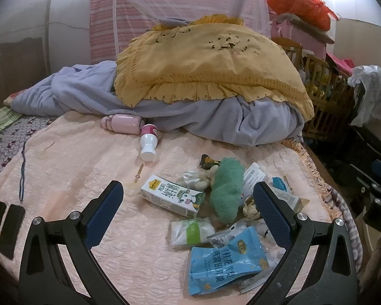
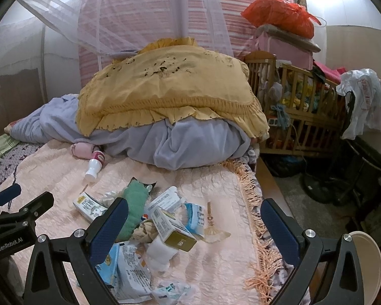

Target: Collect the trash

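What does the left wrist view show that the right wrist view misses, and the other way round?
Only the left wrist view: two dark flat devices at the bed's left edge and the whole blue snack packet. Only the right wrist view: the small gold-ended box, a floor fan and the left gripper from the side. Both: milk carton, green fuzzy cloth, white bottle, yellow pillow; right gripper open.

The green plush hides part of the white packet.
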Tool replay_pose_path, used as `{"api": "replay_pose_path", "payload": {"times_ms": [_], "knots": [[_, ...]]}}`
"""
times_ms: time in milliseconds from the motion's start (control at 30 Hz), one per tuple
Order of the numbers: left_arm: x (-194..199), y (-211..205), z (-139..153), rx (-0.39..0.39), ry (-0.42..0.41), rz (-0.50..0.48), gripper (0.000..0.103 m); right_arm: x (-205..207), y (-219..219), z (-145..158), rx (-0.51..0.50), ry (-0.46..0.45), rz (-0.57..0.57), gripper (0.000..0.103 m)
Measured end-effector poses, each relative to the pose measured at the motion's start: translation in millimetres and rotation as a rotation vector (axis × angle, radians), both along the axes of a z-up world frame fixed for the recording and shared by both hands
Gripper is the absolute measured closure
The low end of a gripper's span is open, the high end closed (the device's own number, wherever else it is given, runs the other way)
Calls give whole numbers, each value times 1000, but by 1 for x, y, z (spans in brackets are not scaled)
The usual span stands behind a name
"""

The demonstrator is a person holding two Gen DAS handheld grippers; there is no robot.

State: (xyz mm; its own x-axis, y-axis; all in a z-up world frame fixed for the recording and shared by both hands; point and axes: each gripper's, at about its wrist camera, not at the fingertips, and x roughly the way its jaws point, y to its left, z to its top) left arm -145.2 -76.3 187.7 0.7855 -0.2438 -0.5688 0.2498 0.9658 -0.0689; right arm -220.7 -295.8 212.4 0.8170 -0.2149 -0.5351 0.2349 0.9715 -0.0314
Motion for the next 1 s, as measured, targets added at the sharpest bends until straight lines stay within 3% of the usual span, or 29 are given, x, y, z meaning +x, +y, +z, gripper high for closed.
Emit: {"api": "replay_pose_path", "payload": {"times_ms": [767,1000], "knots": [[9,3,-17,19,41,9,1,11,-4,-19,-6,87,25,0],[17,12,-31,50,80,-17,1,17,-14,-37,-3,179,49,0]]}}
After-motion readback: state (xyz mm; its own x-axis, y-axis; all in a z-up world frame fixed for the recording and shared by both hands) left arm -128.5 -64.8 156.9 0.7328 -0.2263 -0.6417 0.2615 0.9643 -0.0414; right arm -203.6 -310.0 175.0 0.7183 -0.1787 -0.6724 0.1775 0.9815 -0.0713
